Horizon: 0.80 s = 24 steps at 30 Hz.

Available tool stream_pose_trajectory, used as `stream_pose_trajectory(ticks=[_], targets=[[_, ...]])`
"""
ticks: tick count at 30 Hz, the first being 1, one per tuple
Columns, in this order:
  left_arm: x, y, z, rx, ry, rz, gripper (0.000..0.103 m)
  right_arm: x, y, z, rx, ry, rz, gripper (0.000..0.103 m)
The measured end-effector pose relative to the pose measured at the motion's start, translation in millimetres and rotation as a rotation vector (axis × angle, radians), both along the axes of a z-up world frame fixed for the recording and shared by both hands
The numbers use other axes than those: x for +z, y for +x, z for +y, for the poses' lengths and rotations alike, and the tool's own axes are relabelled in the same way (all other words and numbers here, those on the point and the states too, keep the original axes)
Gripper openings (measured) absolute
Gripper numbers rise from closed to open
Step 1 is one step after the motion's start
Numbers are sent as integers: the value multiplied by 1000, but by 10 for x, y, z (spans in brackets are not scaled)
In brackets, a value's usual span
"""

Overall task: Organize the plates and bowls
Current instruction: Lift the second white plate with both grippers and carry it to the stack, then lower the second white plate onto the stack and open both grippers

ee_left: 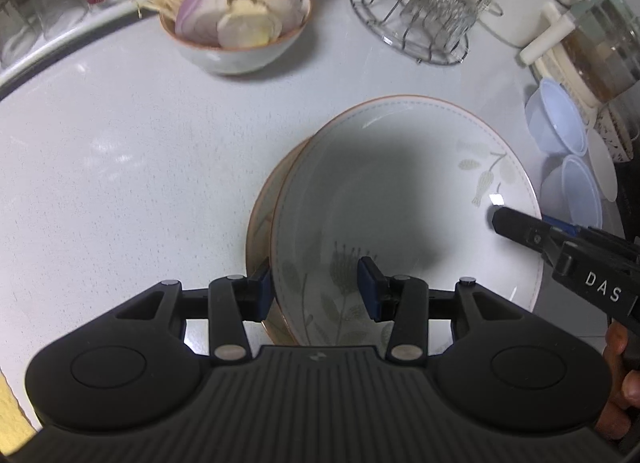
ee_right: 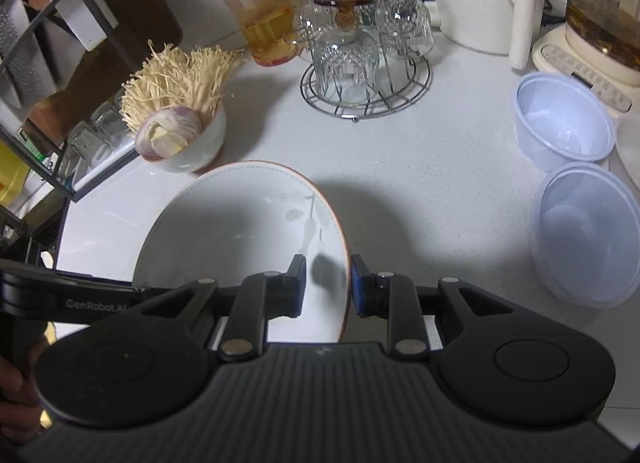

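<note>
Both views are evenly lit from above by soft, cool indoor light. A broad dark shadow is cast into the plate (ee_left: 400, 199), and another is thrown on the counter (ee_right: 420, 191) beside it. A small glare spot is seen on the plate's rim by the right gripper (ee_left: 496, 219). Strong fisheye bending is found at the edges. Motion blur is shown on the noodle bowl (ee_left: 236, 27) and glasses (ee_left: 36, 3) in the left view; the right view is sharper.
</note>
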<state>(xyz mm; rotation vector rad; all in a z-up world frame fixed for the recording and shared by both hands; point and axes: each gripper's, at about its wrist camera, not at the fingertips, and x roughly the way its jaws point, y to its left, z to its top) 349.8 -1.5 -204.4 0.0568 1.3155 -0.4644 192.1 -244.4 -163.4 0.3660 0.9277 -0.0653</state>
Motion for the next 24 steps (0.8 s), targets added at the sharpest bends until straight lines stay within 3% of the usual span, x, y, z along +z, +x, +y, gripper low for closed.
stream_pose_trajectory(ticks=[8, 15, 24], targets=[[-25, -32, 5, -19, -12, 50, 49, -118, 29, -25, 3, 4, 22, 26], [-16, -19, 156, 54, -81, 112, 49, -152, 59, 0, 18, -4, 21, 26], [68, -54, 432, 160, -181, 133, 49, -245, 131, 8, 23, 16, 57, 25]])
